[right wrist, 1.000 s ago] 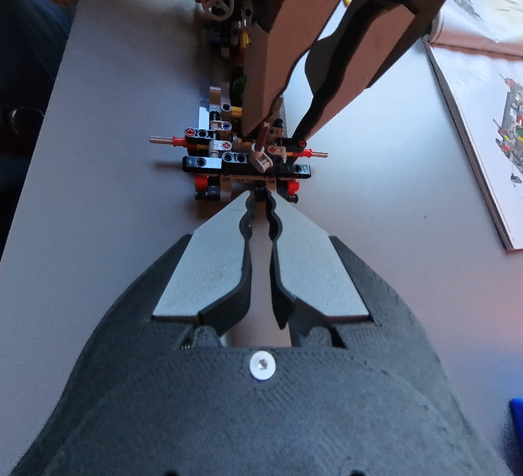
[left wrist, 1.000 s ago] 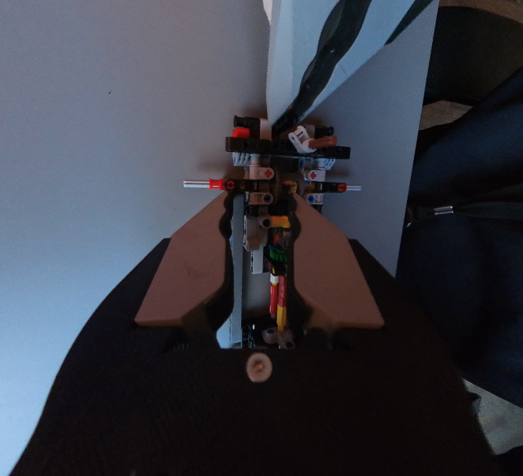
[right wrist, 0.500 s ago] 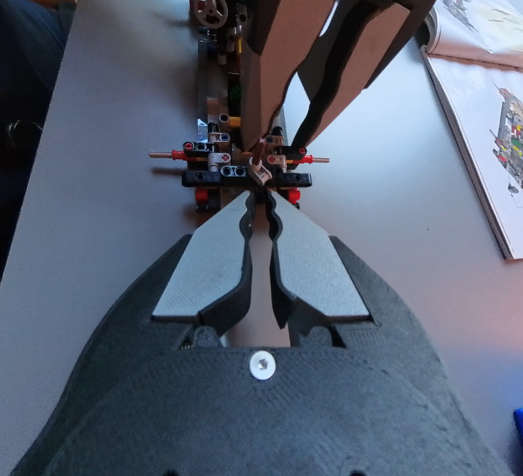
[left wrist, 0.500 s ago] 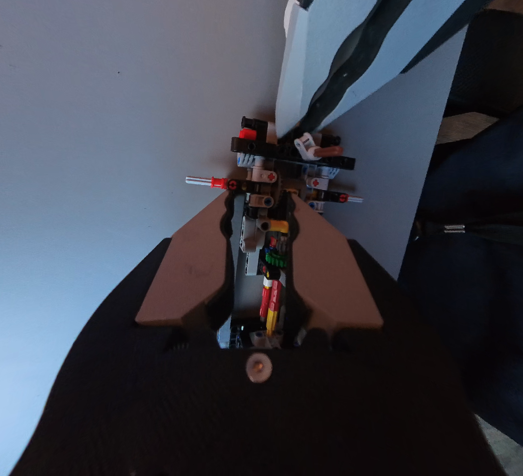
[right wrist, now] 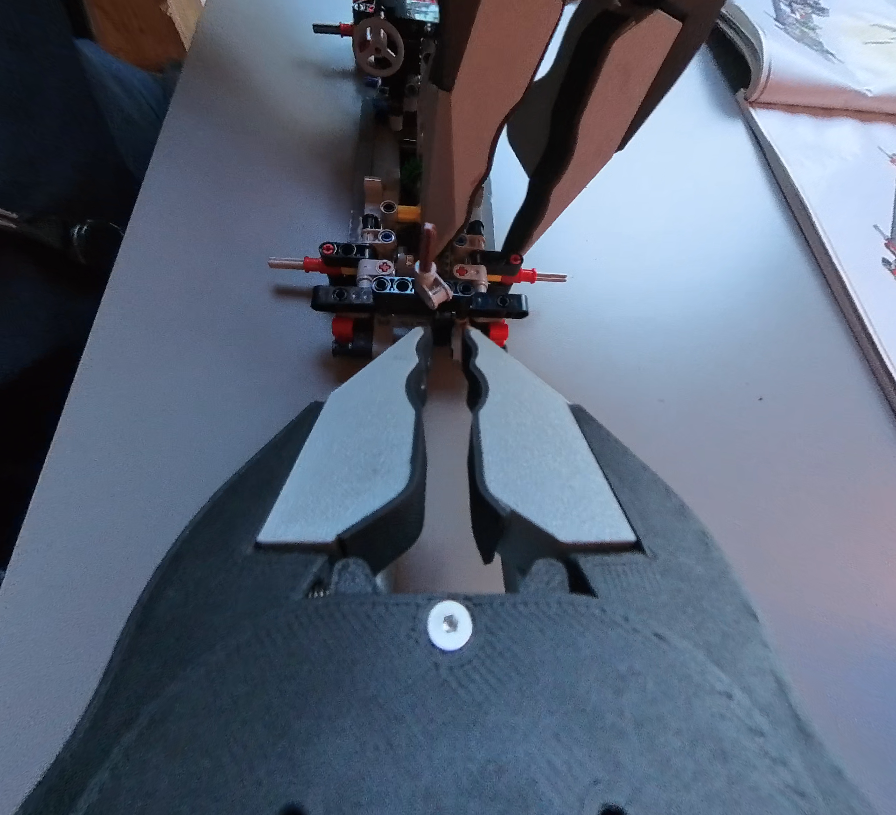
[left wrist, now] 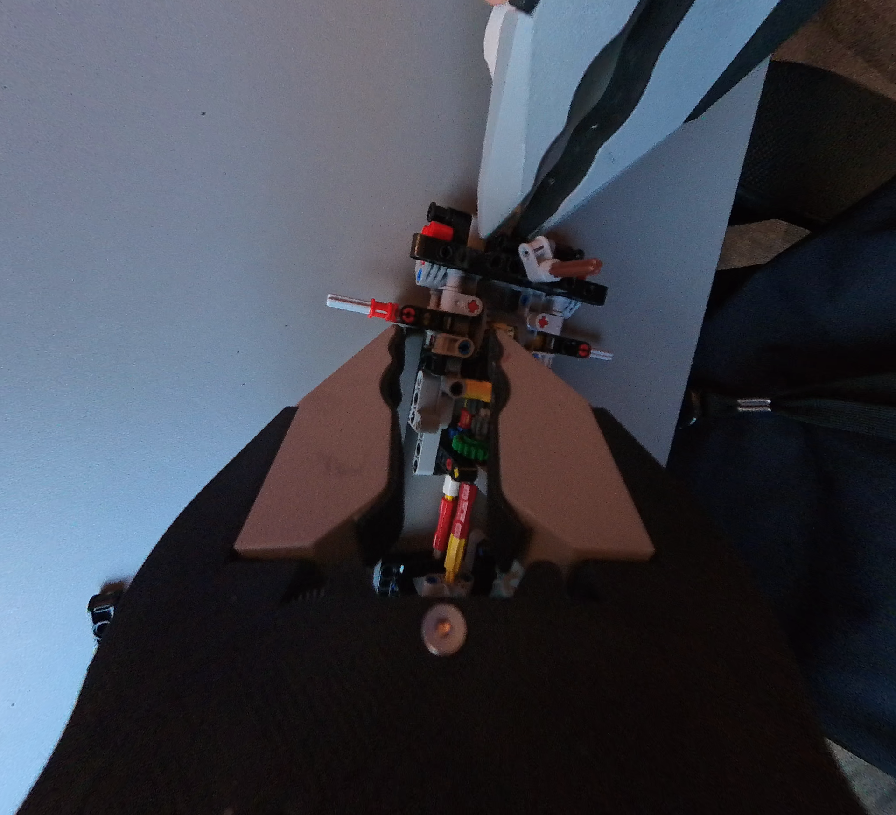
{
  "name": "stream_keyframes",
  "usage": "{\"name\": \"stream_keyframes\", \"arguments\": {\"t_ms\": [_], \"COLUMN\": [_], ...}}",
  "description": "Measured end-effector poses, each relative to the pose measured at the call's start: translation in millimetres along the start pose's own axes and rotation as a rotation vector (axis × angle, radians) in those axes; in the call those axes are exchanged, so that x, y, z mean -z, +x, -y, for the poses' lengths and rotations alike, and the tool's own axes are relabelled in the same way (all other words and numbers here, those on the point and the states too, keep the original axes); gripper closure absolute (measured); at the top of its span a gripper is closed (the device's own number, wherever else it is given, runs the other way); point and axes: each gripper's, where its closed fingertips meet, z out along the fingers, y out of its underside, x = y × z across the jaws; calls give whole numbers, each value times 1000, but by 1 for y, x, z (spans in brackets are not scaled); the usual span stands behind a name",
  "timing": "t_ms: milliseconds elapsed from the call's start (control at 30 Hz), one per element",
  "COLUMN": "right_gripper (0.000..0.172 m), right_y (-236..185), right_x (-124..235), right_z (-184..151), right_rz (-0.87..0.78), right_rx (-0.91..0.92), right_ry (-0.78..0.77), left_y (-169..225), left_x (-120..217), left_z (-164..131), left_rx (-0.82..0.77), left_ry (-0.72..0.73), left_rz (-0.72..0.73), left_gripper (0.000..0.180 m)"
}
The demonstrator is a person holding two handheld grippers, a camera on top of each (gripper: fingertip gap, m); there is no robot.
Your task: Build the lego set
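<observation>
Your left gripper [left wrist: 443, 336], the one with brown fingers, straddles the long toy-brick chassis [left wrist: 451, 428] that lies on the grey table [left wrist: 194, 161]. Both black pads sit against the sides of the chassis, pinching it. No box, tray or bin shows in either view; the chassis lies straight on the table.

Your right gripper [right wrist: 443, 340], with grey fingers, points at the near end of the chassis [right wrist: 417, 297], just under the black cross beam [right wrist: 499, 303]. Its jaws stand a little apart, and a thin pale piece [right wrist: 458, 348] sticks out between the tips; you cannot tell whether the pads press on it. A brown pin in a pale connector [right wrist: 429, 258] stands up on the beam.

An open instruction booklet [right wrist: 834, 79] lies to the right.

Against a second ago, your right gripper's tips stand slightly wider, and the brown pin is more upright. Your left gripper keeps its pinch.
</observation>
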Motion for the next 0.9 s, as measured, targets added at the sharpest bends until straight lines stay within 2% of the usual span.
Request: {"name": "stream_keyframes", "arguments": {"t_ms": [100, 167, 200, 700, 900], "right_gripper": [155, 161, 172, 172, 172], "right_y": [1, 2, 2, -5, 8], "right_x": [5, 9, 12, -2, 9], "right_z": [1, -1, -3, -6, -7], "right_rz": [15, 16, 19, 37, -28], "right_rx": [-24, -25, -20, 5, 6], "right_ry": [21, 21, 15, -38, -23], "left_y": [0, 0, 0, 2, -5], "left_x": [0, 1, 1, 1, 22], "left_z": [0, 0, 0, 0, -1], "left_rx": [-4, -11, -14, -38, -82], "left_ry": [-2, -2, -2, 7, 47], "left_rz": [2, 4, 4, -39, -2], "left_gripper": [149, 149, 149, 149, 145]}}
